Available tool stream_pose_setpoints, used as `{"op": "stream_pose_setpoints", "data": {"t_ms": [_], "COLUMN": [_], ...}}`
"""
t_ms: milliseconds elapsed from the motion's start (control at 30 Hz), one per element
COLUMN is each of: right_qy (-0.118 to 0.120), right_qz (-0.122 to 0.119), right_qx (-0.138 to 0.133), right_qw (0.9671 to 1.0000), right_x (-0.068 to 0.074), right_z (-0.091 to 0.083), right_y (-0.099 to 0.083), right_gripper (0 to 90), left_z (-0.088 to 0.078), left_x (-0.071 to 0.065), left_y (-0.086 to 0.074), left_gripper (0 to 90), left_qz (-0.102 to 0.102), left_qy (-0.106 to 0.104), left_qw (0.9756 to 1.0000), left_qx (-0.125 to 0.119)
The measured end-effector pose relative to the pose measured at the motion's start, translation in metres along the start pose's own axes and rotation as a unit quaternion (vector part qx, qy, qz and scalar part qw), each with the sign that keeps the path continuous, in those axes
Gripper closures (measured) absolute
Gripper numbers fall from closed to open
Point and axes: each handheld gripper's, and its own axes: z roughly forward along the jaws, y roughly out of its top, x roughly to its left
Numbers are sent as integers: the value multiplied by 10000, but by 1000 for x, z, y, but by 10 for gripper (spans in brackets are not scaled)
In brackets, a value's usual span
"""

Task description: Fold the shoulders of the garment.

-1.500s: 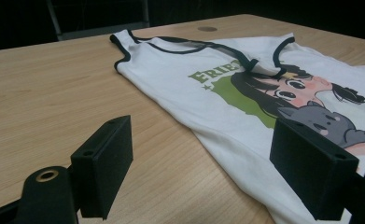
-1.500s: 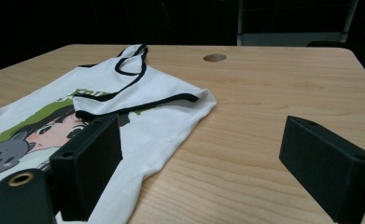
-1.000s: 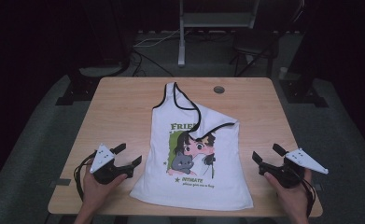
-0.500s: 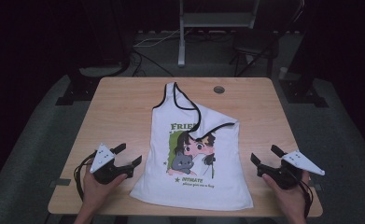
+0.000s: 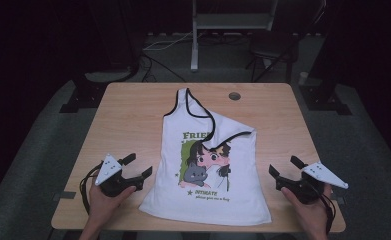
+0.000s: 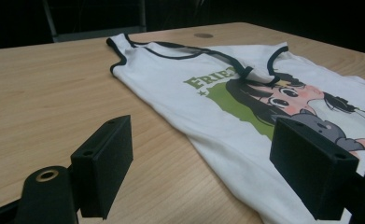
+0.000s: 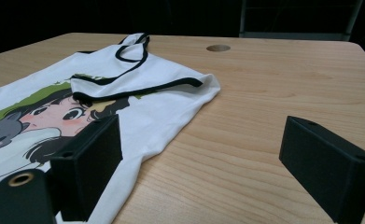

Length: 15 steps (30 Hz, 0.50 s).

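Though tools apart — tank top (image 5: 208, 165) edges free

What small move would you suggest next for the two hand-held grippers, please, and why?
Probably bring the right hand-held gripper inward to the tank top: its far right strap corner lies folded over the print, and both hand-held grippers, including the left, rest open beside the cloth, holding nothing.

- white tank top (image 5: 208, 165) flat mid-table (image 5: 133, 120), right strap folded over the print
- left gripper (image 5: 139, 167) at 8 o'clock, jaws apart, just off the hem
- right gripper (image 5: 285, 166) at 4 o'clock, jaws apart
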Motion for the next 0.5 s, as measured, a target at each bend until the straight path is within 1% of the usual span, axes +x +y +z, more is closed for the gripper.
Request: {"op": "stream_pose_setpoints", "data": {"t_ms": [67, 167, 200, 300, 433, 500], "right_qy": [9, 32, 48, 100, 149, 171], "right_qz": [-23, -120, -138, -87, -27, -44], "right_qx": [-27, -46, -46, -21, -34, -27], "right_qw": [10000, 9999, 9999, 9999, 9999, 9998], "right_x": [0, 2, 2, 1, -1, -1], "right_z": [-1, -1, -1, 0, 0, 0], "right_y": [0, -1, 0, 0, 0, 0], "right_gripper": [126, 126, 126, 126, 126, 126], "left_z": [1, 2, 3, 5, 14, 20], "left_x": [-2, -4, -5, -5, 0, 3], "left_y": [3, 11, 14, 28, 49, 58], "left_gripper": [209, 209, 209, 209, 209, 209], "left_qz": [-27, 47, 21, 72, 179, 247], "left_qy": [-55, -103, -155, -244, -323, -337], "left_qw": [10000, 9998, 9997, 9993, 9991, 9989], "left_qx": [-76, -153, -209, -280, -231, -198]}}
